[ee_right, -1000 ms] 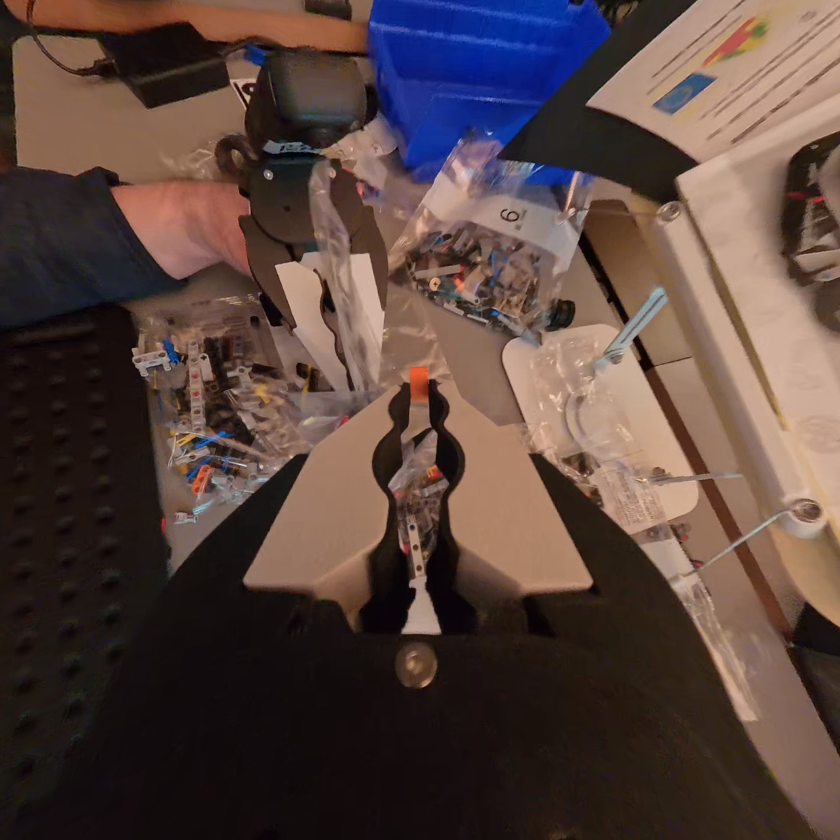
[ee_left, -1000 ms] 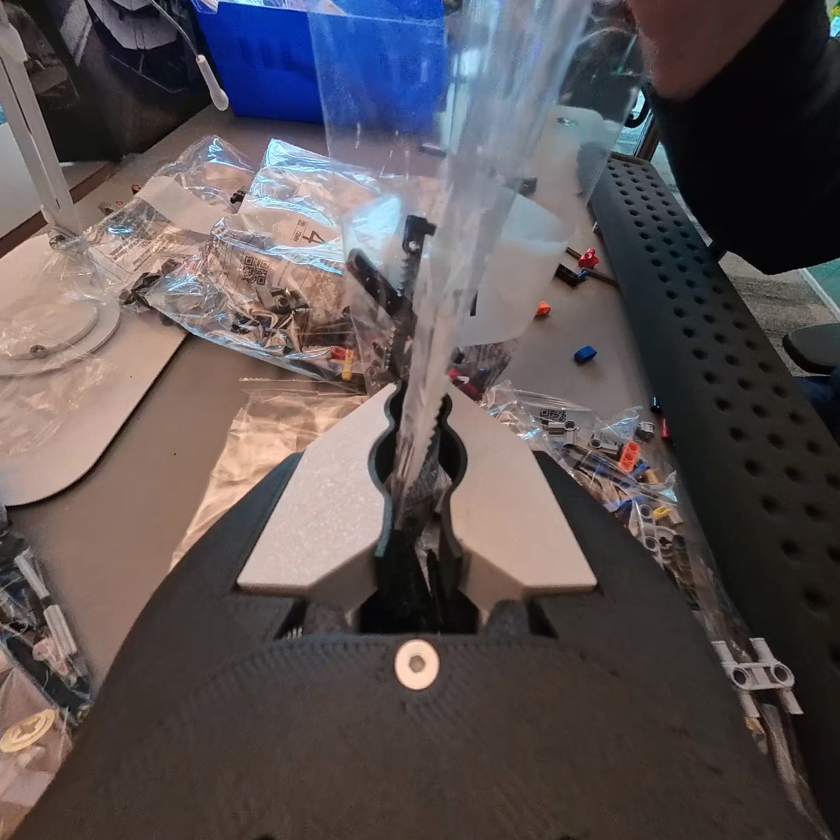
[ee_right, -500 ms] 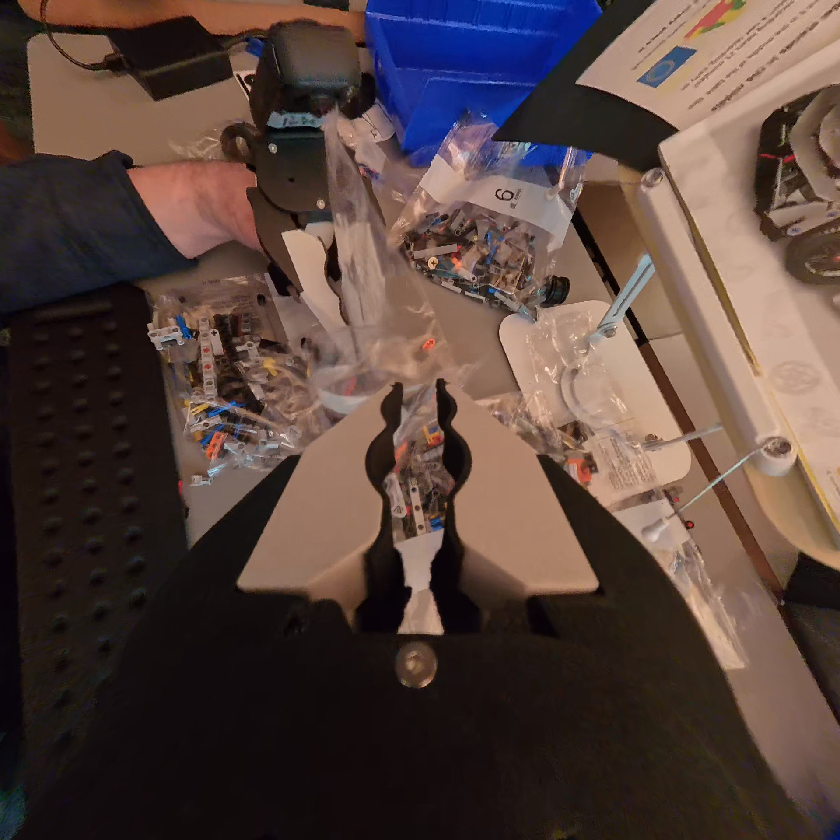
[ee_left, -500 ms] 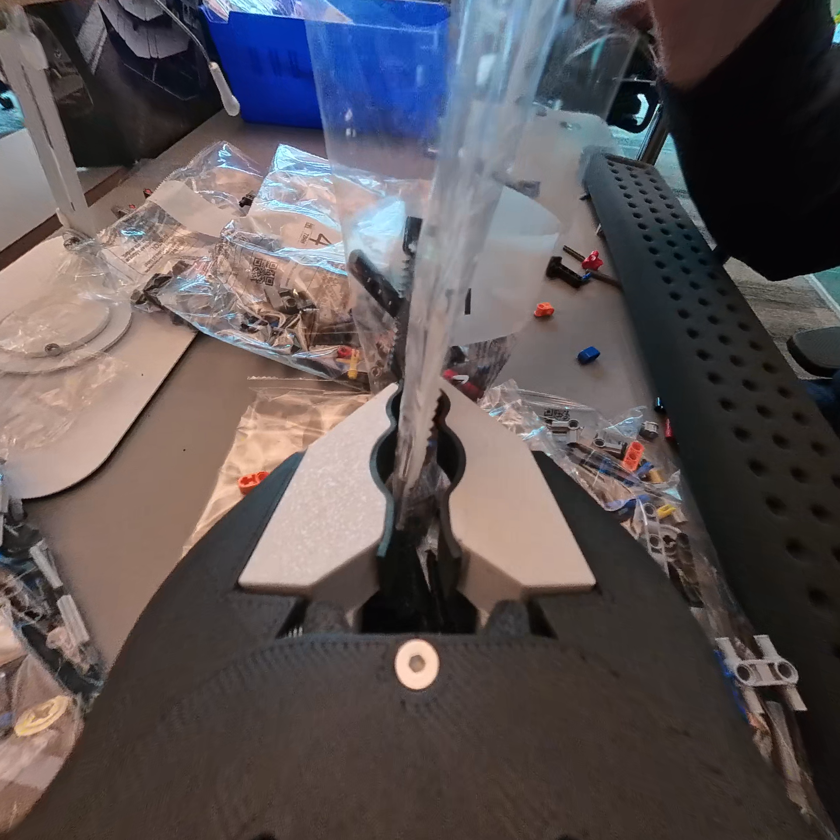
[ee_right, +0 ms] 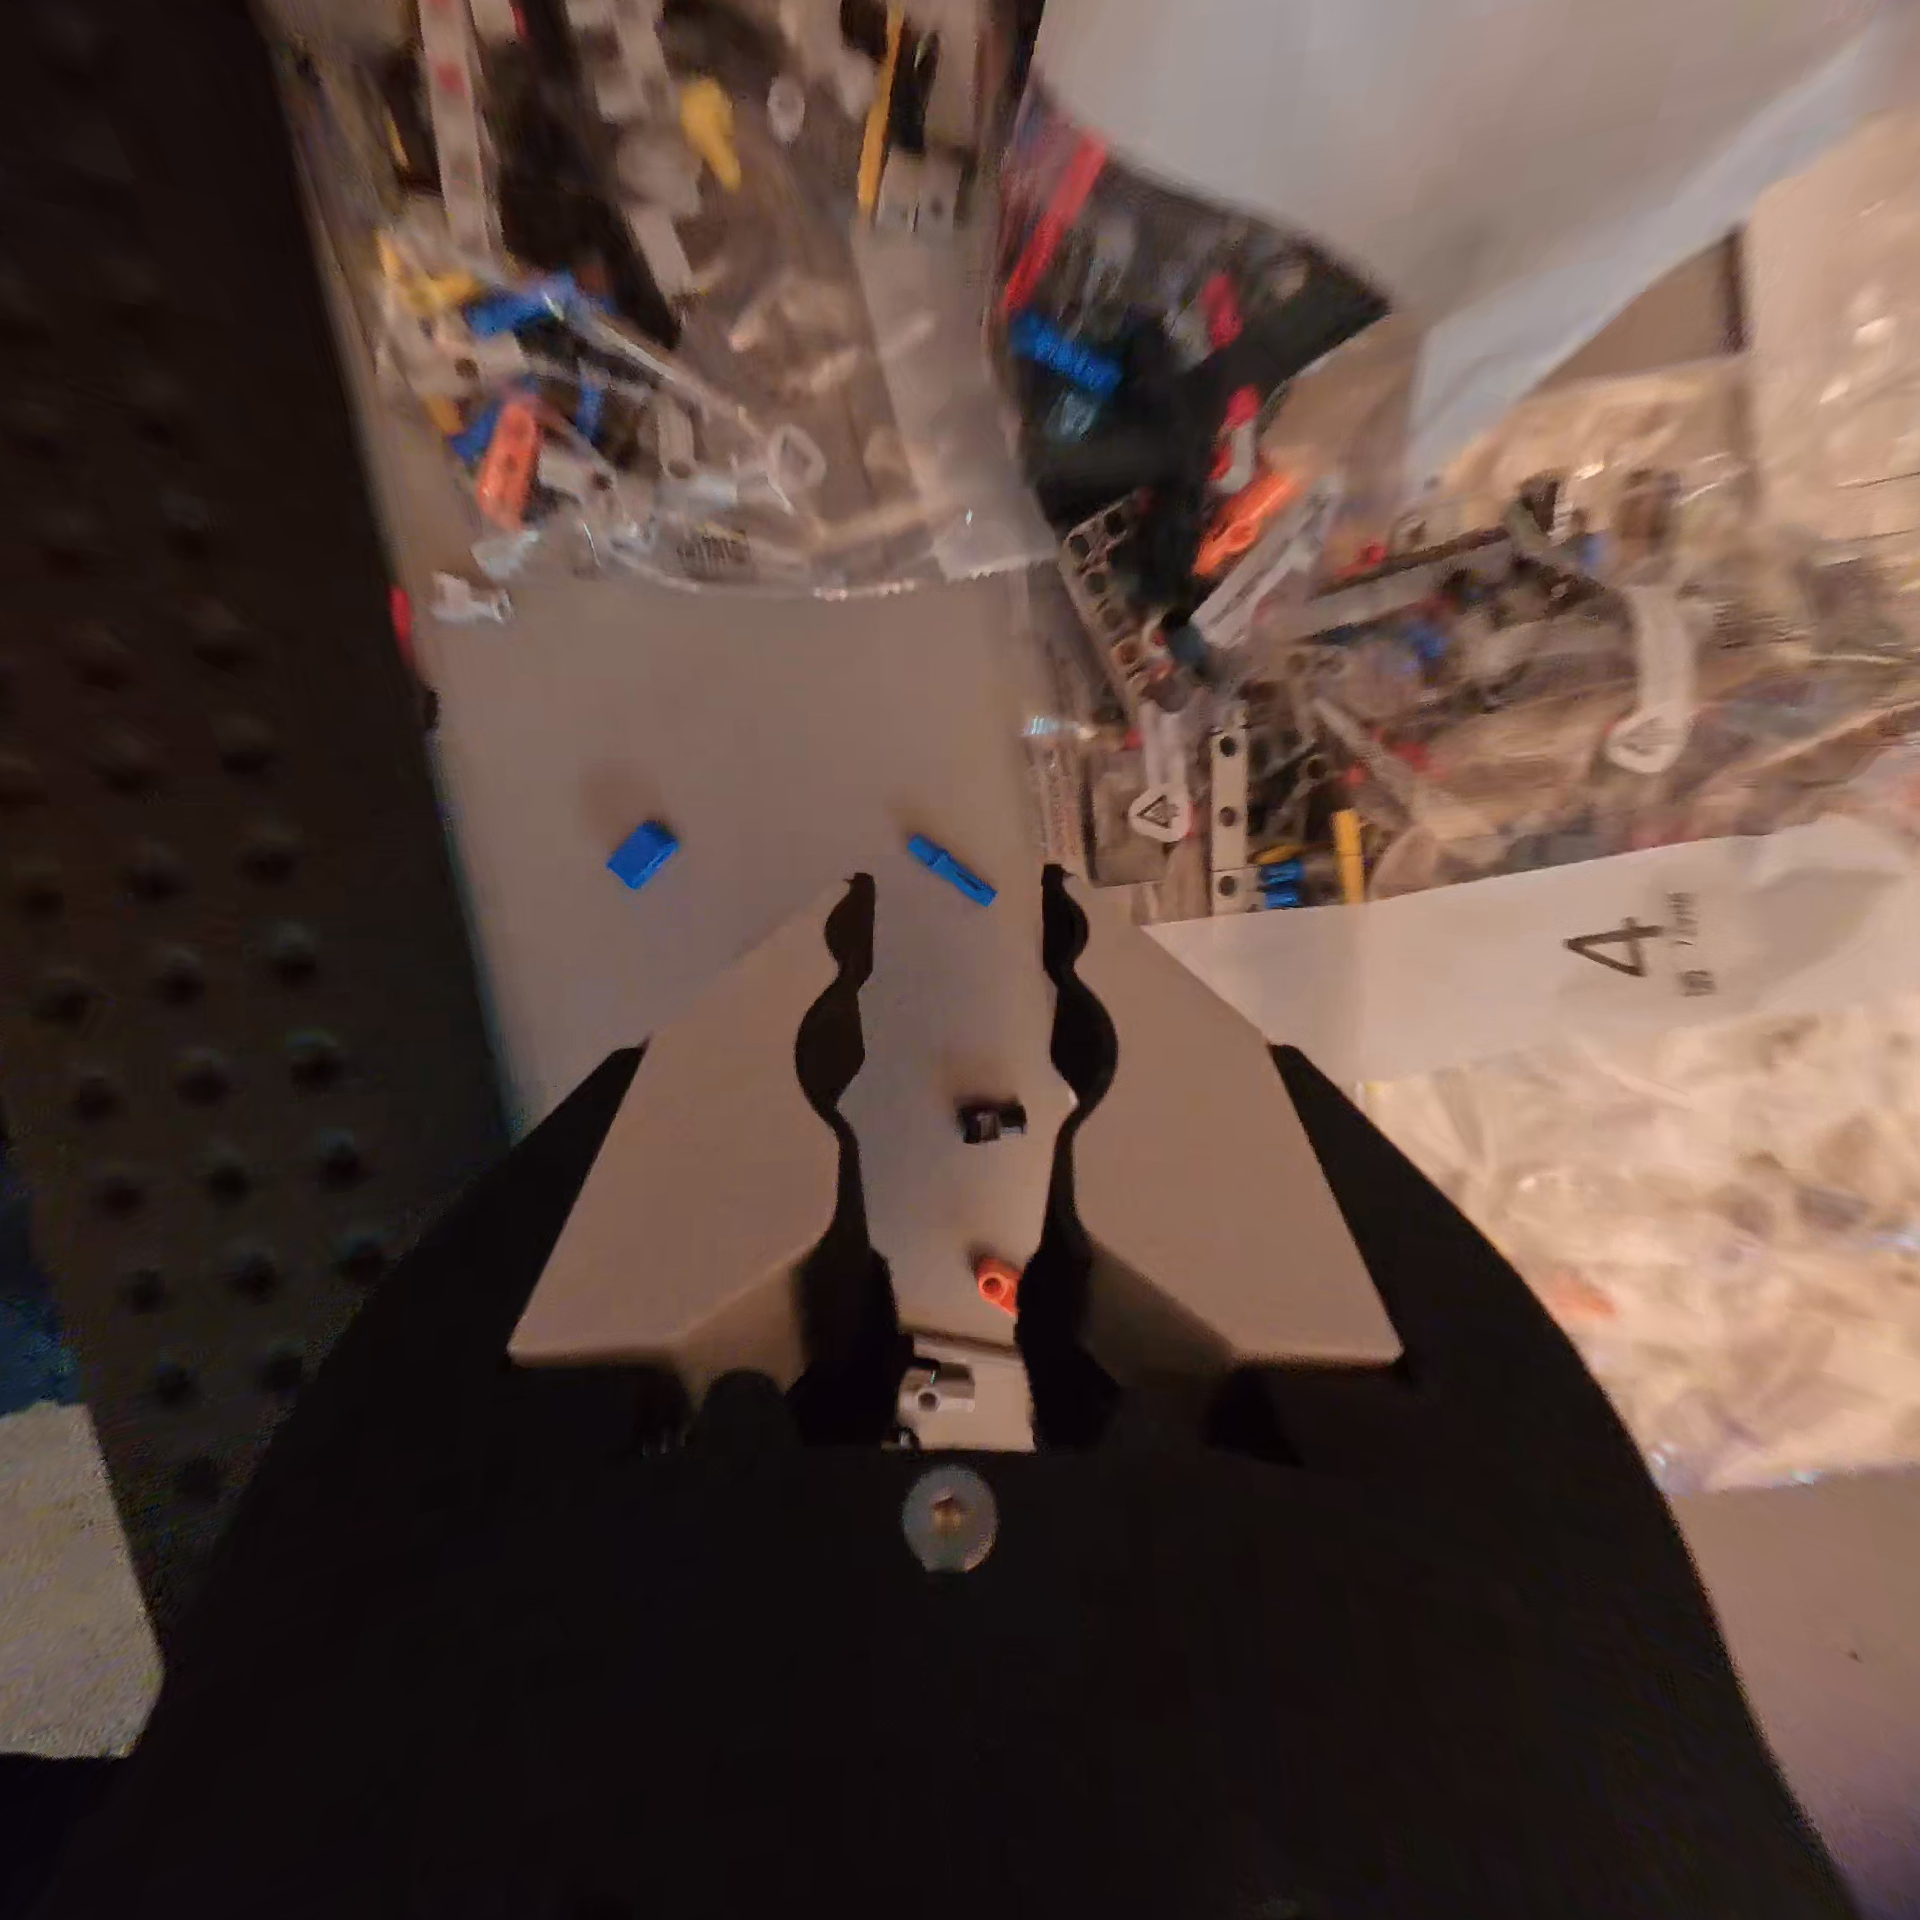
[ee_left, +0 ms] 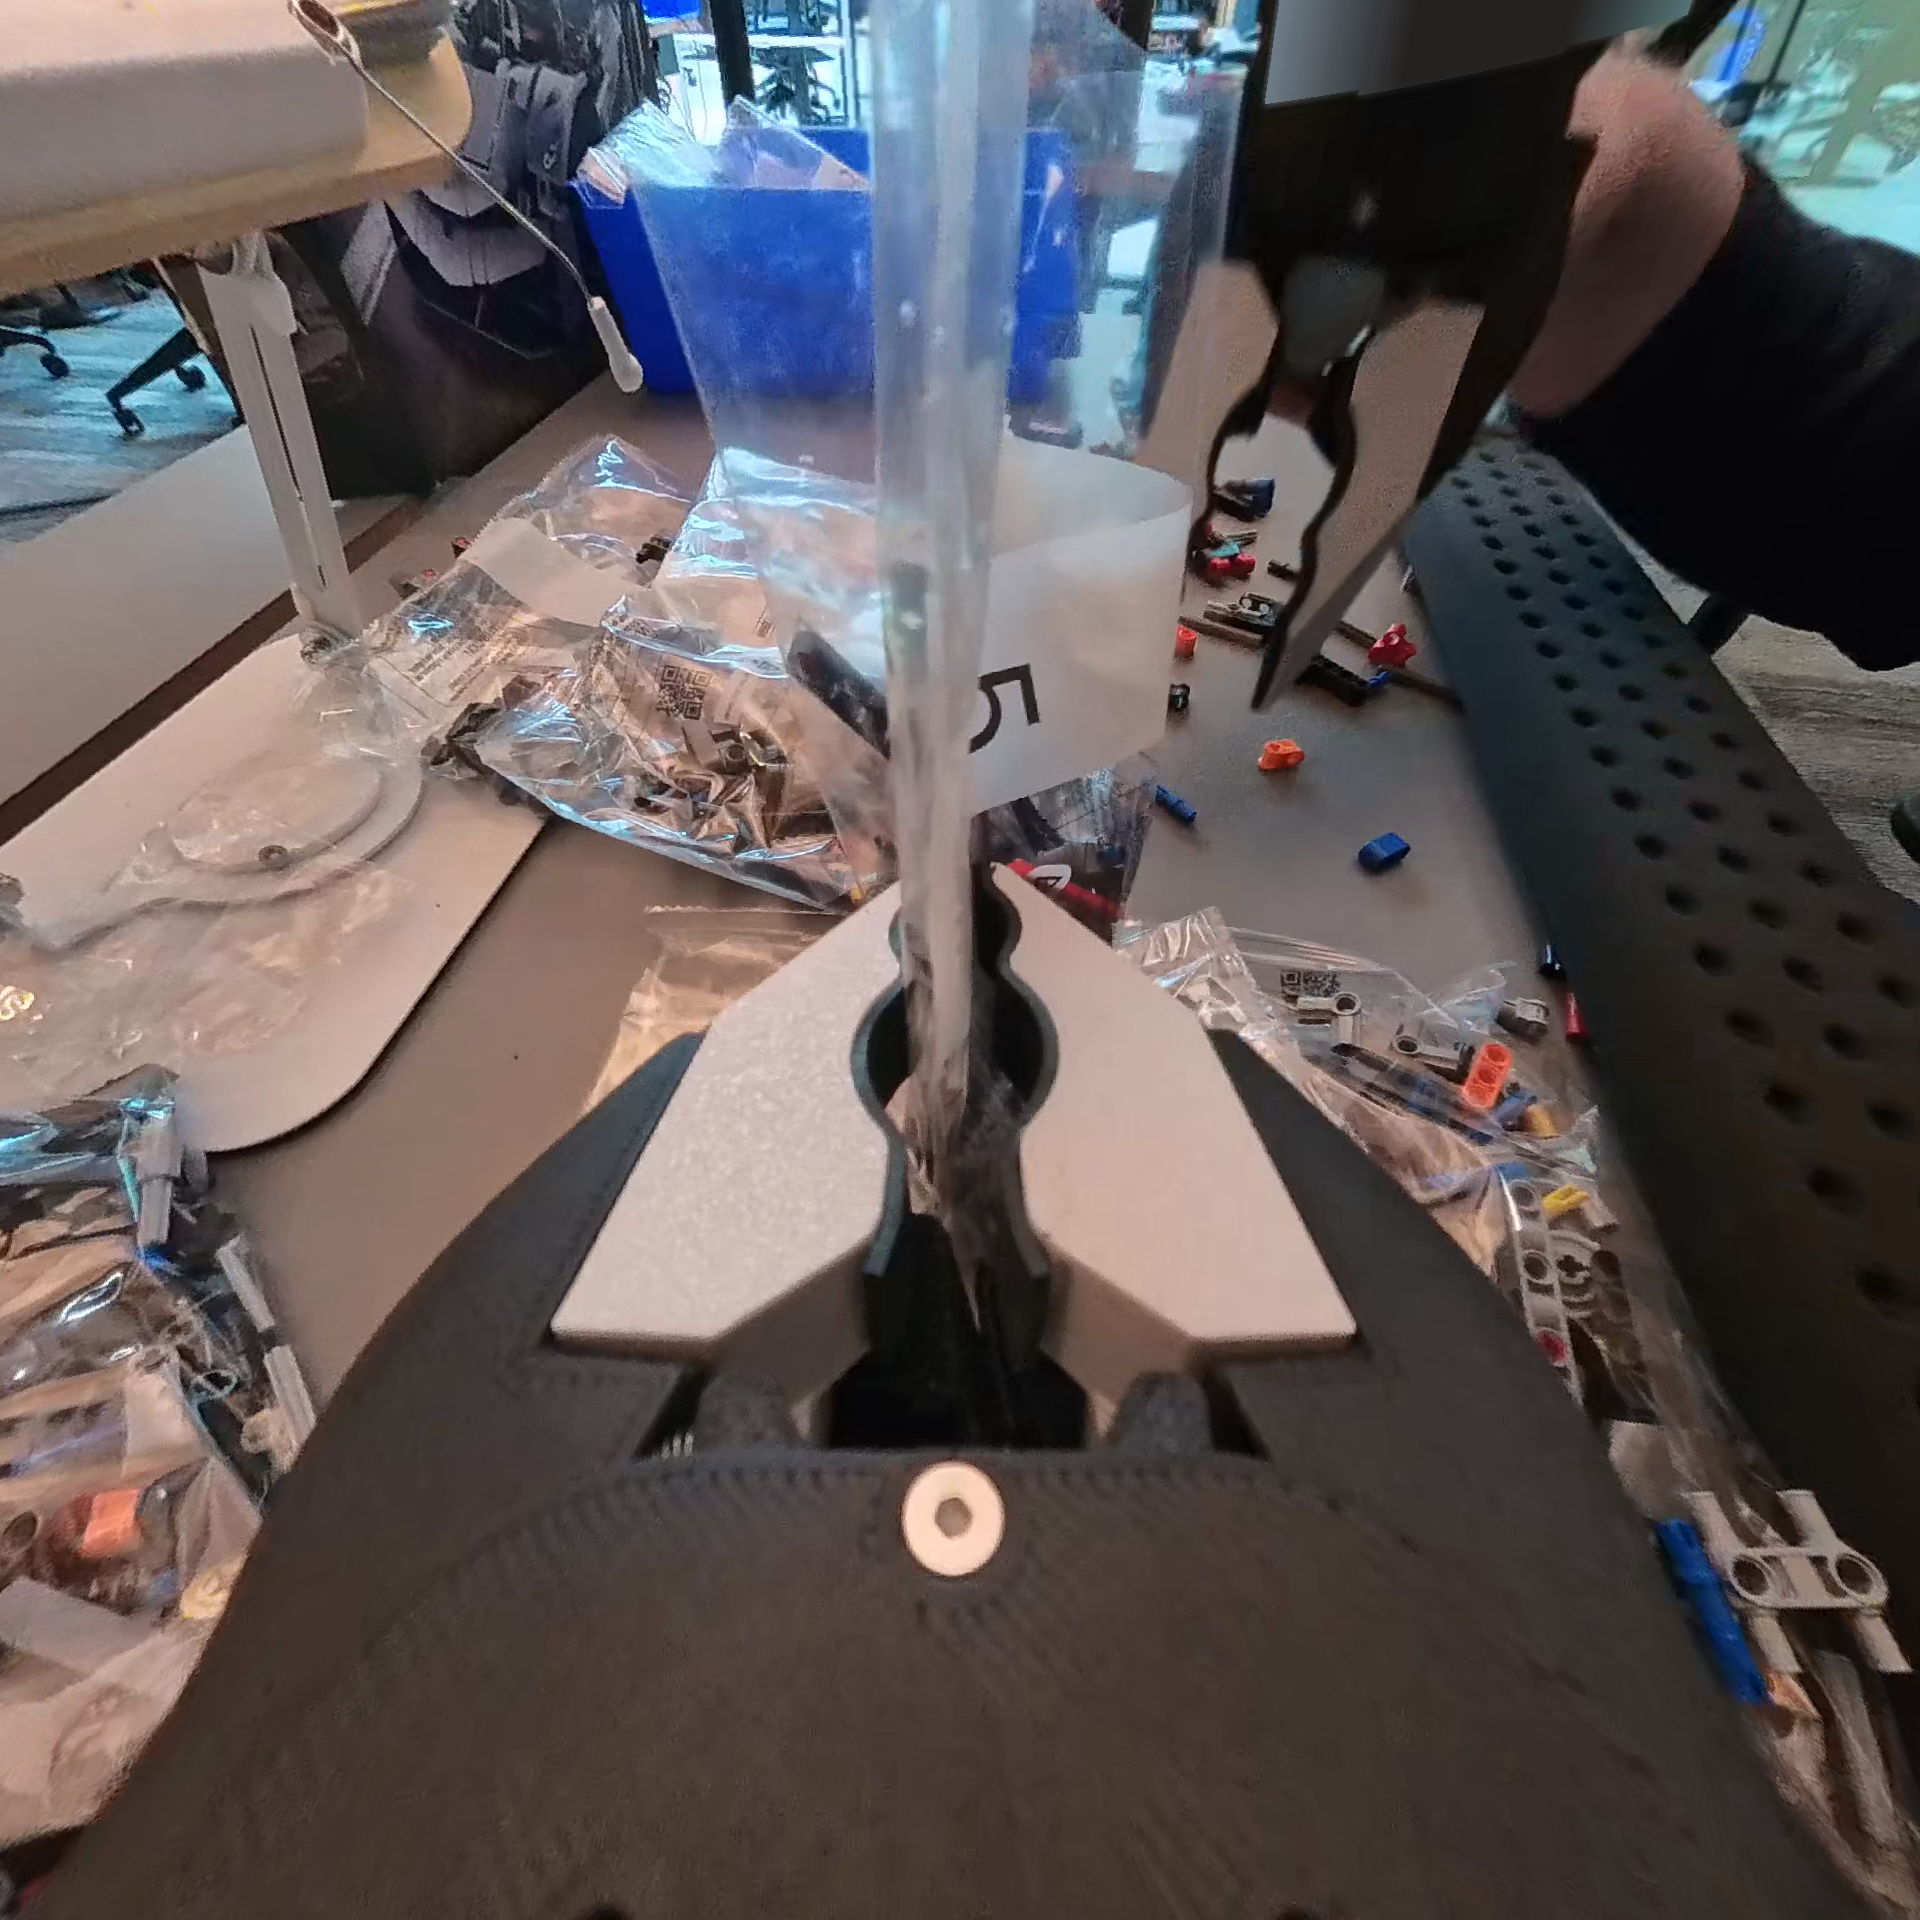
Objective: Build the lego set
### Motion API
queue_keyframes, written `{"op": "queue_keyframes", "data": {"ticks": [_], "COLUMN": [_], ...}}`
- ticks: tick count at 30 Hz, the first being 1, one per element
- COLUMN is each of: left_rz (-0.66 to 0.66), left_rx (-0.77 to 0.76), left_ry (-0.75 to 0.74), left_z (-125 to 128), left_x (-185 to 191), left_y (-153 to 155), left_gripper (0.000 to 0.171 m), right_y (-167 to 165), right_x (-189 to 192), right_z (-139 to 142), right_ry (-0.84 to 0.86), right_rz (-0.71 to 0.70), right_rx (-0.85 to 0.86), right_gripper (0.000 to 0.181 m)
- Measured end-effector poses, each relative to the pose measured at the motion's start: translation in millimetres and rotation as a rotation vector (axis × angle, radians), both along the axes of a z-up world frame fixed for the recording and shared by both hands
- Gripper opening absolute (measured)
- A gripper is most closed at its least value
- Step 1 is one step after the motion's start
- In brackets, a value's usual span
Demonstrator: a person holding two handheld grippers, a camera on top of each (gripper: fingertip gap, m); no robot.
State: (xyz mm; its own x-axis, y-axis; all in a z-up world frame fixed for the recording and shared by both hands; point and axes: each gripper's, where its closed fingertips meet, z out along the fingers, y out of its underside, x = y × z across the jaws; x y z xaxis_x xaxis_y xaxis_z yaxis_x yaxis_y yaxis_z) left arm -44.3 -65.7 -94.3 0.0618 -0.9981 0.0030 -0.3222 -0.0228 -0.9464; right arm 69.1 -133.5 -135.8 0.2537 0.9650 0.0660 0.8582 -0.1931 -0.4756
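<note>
Two wrist-camera views showed a grey bench (ee_left: 436, 1122) scattered with bags of small building pieces.

In the left wrist view, the left tool (ee_left: 951, 894) was clamped tight on a clear plastic bag (ee_left: 935, 416); the bag rose straight up from between its grey fingers (ee_left: 769, 1122) and out of the top of the frame; a white label patch on the bag hung to the right of the tool's tip. The right tool (ee_left: 1273, 582) appeared farther off at upper right, pointing down above the bench, with its jaws parted and nothing between them. A blue bin (ee_left: 748, 291) stood at the back of the bench; a black perforated pad (ee_left: 1704, 852) ran along the right edge. Sealed bags of pieces (ee_left: 665, 748) lay behind the left tool; an opened bag with spilled grey, orange and blue pieces (ee_left: 1434, 1060) lay to its right. Loose pieces lay on the bare bench between them, among them an orange piece (ee_left: 1280, 755) and a blue piece (ee_left: 1383, 854).

The right wrist view was blurred; the right tool (ee_right: 951, 883) looked down at the bench with its jaws held wide and empty. A blue brick (ee_right: 642, 853) lay to the left of the tips; a blue pin (ee_right: 951, 869) lay just ahead, between them. Between the open fingers, a small black piece (ee_right: 992, 1122) and an orange connector (ee_right: 997, 1280) lay on the bench. Bags of mixed pieces (ee_right: 1455, 644) filled the top and right of the view.
</note>
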Motion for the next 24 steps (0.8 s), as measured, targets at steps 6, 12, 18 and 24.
{"op": "queue_keyframes", "data": {"ticks": [6,12,18,24], "left_rz": [0.002,0.000,-0.003,-0.005], "left_rx": [0.002,0.003,0.002,0.004], "left_ry": [-0.010,-0.011,-0.019,-0.022], "left_z": [1.7,2.3,3.8,5.4], "left_x": [-0.7,-0.1,0.2,0.0], "left_y": [0.7,0.0,-0.5,-1.4], "left_gripper": [0.006,0.006,0.007,0.007], "right_y": [12.7,8.3,9.1,-5.2], "right_x": [2.8,-3.0,-14.6,-23.0], "right_z": [-40.1,-31.9,7.9,-29.9], "right_ry": [-0.051,0.017,0.117,-0.010], "right_rz": [0.009,0.031,0.039,0.099], "right_rx": [-0.031,-0.064,-0.011,-0.082], "right_gripper": [0.018,0.000,0.002,0.020]}}
